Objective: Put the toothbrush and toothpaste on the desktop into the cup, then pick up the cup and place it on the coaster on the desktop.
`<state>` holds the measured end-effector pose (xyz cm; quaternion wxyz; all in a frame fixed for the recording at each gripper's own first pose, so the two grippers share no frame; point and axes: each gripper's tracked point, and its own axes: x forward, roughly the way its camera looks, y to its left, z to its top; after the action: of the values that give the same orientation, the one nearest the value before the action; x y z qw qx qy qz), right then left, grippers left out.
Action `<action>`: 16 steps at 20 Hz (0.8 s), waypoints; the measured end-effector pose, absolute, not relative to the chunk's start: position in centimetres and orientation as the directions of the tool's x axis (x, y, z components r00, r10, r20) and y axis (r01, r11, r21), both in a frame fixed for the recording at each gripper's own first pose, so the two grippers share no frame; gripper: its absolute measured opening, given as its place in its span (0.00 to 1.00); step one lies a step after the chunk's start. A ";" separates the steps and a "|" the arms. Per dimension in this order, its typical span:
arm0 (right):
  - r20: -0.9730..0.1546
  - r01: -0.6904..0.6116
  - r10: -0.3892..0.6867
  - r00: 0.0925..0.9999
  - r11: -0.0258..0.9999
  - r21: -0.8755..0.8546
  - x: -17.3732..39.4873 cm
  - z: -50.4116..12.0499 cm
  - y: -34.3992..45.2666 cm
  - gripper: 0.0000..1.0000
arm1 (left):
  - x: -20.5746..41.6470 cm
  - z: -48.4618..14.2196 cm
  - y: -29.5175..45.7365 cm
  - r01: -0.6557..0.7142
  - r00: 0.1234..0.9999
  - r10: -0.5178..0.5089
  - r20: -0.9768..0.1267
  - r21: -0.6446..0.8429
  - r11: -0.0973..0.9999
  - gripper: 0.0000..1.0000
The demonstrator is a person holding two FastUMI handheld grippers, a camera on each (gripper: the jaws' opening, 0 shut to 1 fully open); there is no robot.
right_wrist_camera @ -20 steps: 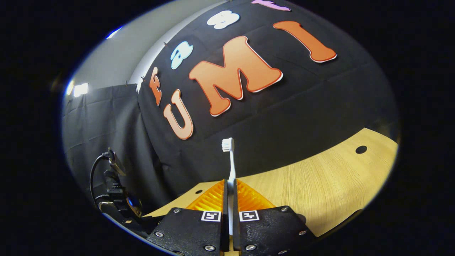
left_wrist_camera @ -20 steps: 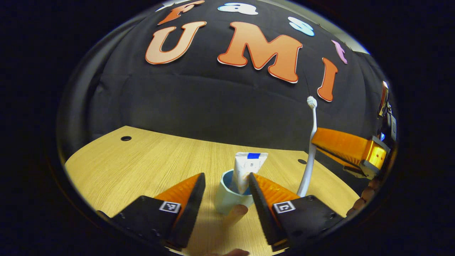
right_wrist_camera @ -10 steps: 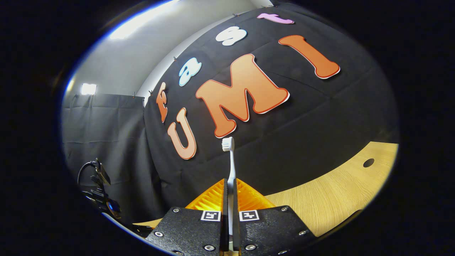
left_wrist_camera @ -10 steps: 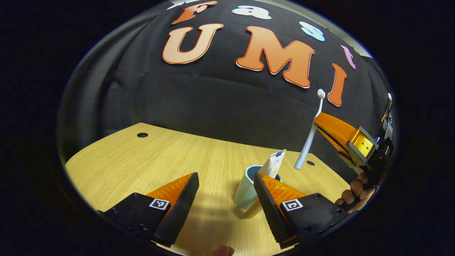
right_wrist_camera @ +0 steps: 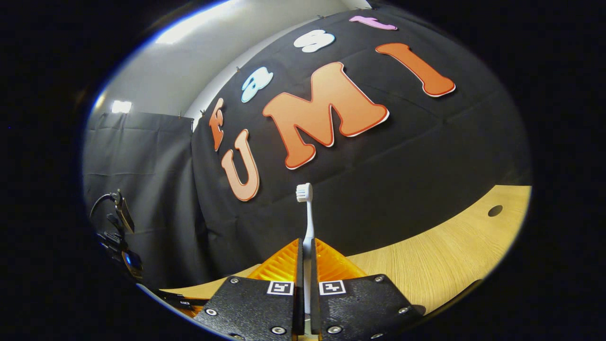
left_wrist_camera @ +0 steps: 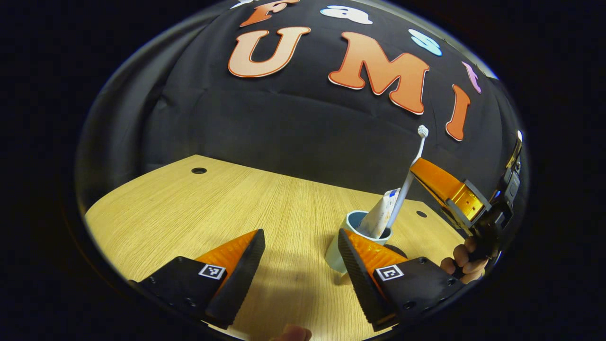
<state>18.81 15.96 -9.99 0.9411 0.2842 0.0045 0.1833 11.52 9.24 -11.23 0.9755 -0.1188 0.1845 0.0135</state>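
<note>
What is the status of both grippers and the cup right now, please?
Left hand-held gripper open, empty. Right hand-held gripper shut on toothbrush, handle entering cup. Toothpaste already in cup. Nothing blocking.

A pale blue cup [left_wrist_camera: 342,248] stands upright on the wooden worktop [left_wrist_camera: 236,213]. A white toothpaste [left_wrist_camera: 381,215] tube leans inside it, crimped end up. The white toothbrush [left_wrist_camera: 408,179] (bristles topmost) slants with its handle end dipping into the cup's mouth beside the tube.
</note>
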 end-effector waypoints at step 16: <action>-0.030 -0.416 0.472 0.881 0.804 0.426 14.3 -10.9 15.6 0.36 | 11.7 -7.7 3.7 0.171 0.813 -0.299 -0.499 -0.287 0.943 0.95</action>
<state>14.27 15.59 -10.85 0.9472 0.2079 0.0675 0.2345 11.73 3.69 -7.72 0.9451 -0.1150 0.2793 -0.1244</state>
